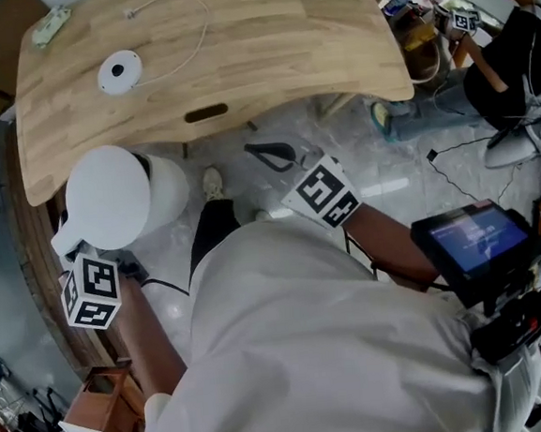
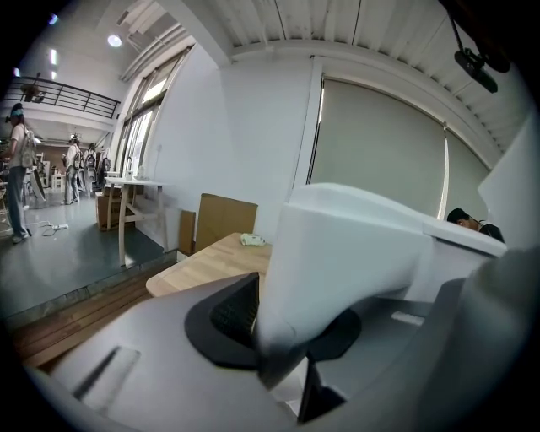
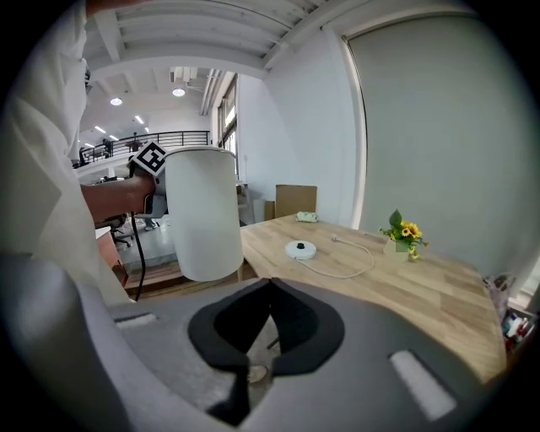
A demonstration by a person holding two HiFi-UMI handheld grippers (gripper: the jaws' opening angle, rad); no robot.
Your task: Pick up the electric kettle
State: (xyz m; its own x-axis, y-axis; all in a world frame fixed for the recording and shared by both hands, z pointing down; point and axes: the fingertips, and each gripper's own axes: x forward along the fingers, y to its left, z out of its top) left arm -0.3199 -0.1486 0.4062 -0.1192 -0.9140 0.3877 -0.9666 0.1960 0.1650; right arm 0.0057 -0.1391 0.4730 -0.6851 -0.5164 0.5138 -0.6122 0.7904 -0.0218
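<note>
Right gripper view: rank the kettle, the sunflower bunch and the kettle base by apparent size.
1. kettle, largest, though it is nearest the camera
2. sunflower bunch
3. kettle base, smallest, but far off on the table

- White cylindrical electric kettle point(image 2: 363, 253): crowds the left gripper view, its body cut off at the right edge.
- Small pale green object point(image 1: 51, 25) on the light wooden table point(image 1: 266, 60): too small to identify.
- Distant people point(image 2: 18, 169) in the hall: too small for detail.

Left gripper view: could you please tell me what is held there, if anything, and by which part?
The left gripper holds the electric kettle by its handle.
</note>
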